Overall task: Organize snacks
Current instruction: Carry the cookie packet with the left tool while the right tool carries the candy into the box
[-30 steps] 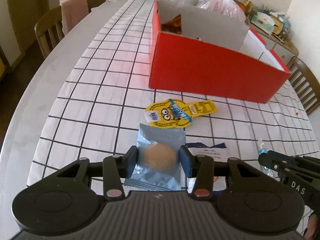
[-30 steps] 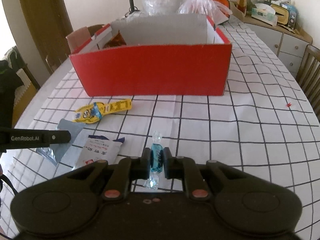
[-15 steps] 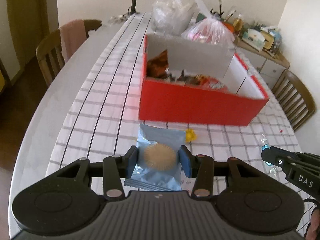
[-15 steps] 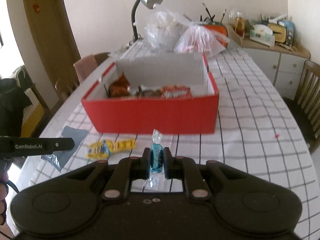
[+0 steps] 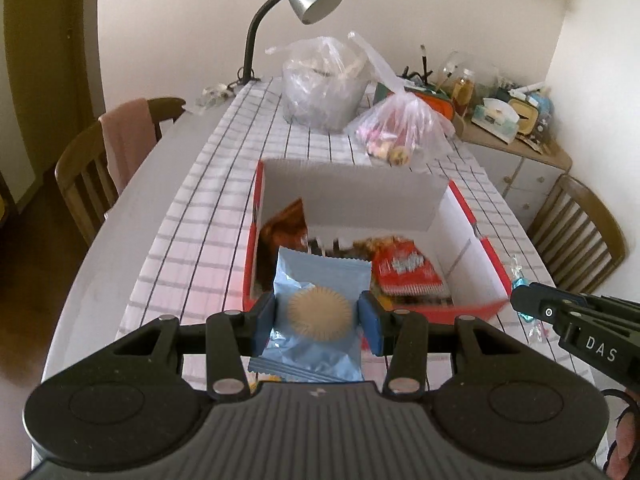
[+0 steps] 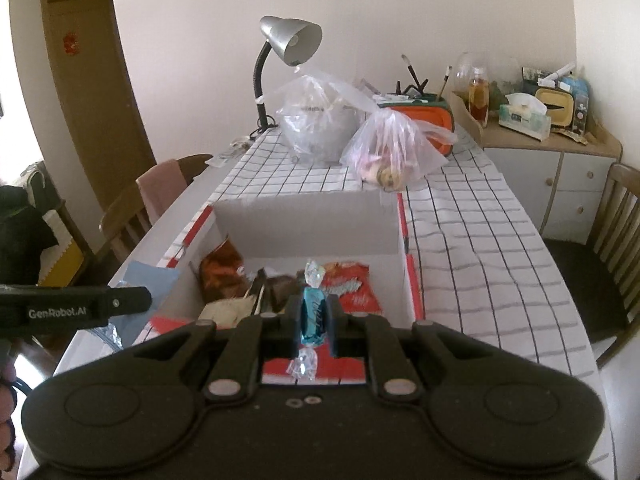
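left tool (image 5: 316,314) grips 1 blue packet (image 5: 320,312) | right tool (image 6: 314,316) grips 1 candy (image 6: 313,314)

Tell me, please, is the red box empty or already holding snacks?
Holding snacks: the red box already contains a red packet and a brown bag.

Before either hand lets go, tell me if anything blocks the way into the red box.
Nothing visible does. The red box is open on top. The left gripper holds the blue cookie packet and the right gripper the blue candy. Snacks already cover part of the floor.
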`<state>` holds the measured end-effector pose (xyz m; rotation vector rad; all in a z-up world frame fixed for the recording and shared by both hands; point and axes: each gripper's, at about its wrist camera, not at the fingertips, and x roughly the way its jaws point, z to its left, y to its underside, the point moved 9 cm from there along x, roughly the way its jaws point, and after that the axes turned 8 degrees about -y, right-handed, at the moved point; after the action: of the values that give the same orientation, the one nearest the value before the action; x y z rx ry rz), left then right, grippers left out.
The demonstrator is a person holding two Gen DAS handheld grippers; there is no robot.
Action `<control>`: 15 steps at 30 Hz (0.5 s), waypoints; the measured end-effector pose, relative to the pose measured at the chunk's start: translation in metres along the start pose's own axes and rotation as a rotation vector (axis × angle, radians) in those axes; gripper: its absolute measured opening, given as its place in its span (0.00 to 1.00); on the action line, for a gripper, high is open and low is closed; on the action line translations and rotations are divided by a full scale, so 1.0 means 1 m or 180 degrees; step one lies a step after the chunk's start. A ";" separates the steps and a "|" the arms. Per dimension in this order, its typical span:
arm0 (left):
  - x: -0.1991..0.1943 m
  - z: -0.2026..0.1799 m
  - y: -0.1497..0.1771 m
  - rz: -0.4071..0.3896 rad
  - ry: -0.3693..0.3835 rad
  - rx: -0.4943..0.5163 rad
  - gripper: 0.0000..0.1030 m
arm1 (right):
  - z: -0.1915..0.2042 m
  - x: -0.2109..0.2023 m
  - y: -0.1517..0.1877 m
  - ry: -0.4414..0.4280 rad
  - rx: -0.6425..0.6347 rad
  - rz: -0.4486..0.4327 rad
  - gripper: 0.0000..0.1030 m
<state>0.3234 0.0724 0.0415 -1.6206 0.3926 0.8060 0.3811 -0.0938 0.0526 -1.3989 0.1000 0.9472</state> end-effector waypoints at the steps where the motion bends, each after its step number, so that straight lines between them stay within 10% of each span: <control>1: 0.004 -0.002 -0.005 -0.0001 -0.0002 0.0006 0.43 | -0.002 0.006 -0.003 0.0011 0.0002 0.0014 0.11; 15: 0.078 -0.016 -0.037 0.0188 -0.0126 0.0111 0.43 | -0.034 0.086 -0.010 0.0106 -0.0049 0.0330 0.11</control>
<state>0.4071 0.0792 0.0149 -1.5644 0.4259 0.8699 0.4586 -0.0788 0.0027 -1.4350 0.1922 1.0121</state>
